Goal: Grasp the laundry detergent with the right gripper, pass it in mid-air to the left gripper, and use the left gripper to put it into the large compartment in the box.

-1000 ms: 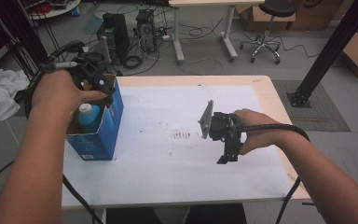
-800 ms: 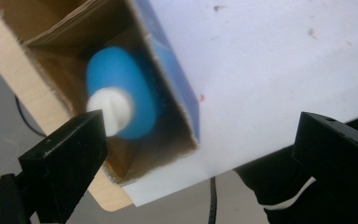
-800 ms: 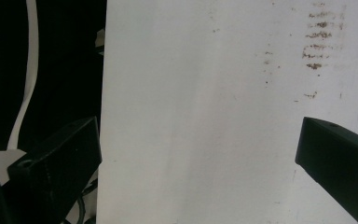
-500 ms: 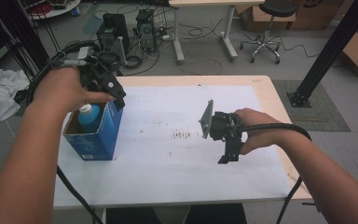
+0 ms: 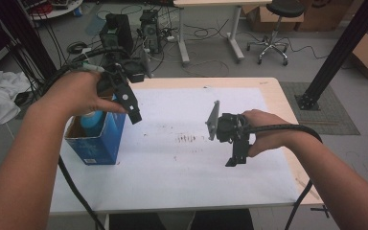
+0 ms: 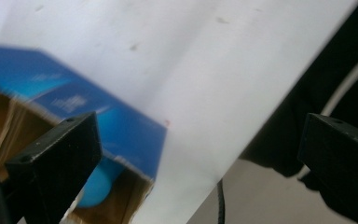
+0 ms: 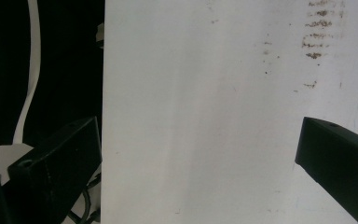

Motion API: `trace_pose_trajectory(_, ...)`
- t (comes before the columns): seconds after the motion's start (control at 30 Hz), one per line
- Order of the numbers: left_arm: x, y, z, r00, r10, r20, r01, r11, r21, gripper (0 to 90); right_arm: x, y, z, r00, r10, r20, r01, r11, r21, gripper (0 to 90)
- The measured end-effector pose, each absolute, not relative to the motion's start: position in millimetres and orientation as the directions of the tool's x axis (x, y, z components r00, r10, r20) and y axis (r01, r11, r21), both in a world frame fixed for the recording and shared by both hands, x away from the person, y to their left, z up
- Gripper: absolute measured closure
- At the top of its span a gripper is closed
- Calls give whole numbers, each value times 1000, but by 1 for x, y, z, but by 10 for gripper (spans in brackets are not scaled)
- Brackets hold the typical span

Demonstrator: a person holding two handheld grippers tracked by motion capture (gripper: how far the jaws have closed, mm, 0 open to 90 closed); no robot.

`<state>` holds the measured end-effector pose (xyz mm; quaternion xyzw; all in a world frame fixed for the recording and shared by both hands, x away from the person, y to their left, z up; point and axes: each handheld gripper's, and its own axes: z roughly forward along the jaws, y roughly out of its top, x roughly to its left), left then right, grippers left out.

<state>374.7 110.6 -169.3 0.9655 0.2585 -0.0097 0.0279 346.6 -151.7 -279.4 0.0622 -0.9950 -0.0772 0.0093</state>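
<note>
The bottle [image 5: 92,120], a light blue one, stood inside the open blue box [image 5: 98,143] at the left side of the table [image 5: 268,91], its rounded top just showing above the cardboard rim. In the left gripper view the same bottle [image 6: 98,184] sat low in the box [image 6: 121,126], behind the near black jaw. The left gripper [image 5: 127,103] hung just above the box's right edge, tilted down toward the white sheet [image 5: 172,167]; its jaws had just been opening and stood spread wide, with nothing between them. The right gripper [image 5: 235,155] was well apart from the box, over the right half of the sheet, pointing down beside a patch of brown marks [image 5: 188,139]. Its jaws also stood wide apart and held nothing, with only bare white sheet [image 7: 205,121] between them. A black cable [image 5: 287,129] ran back along the right forearm.
</note>
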Motion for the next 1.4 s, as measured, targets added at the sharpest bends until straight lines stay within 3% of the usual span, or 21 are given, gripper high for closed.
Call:
trace_pose_trajectory(0.1,363,94,-181,944,327,-45,328,-945,9,1,348,-152,-278,-993,-116,8,-114,983,145,0)
trace_pose_trajectory(0.27,354,72,-205,974,224,-33,222,-973,-57,1,348,-152,-277,-994,-105,10,-103,985,142,0)
trace_pose_trajectory(0.53,343,51,-224,994,110,-25,108,-992,-59,1,348,-153,-277,-995,-103,8,-101,986,133,0)
trace_pose_trajectory(0.97,341,46,-227,997,72,-5,72,-996,-58,1,350,-159,-276,-996,-92,9,-90,987,133,0)
trace_pose_trajectory(1.4,345,55,-223,995,97,5,97,-995,-33,1,349,-161,-275,-996,-93,6,-91,987,132,1)
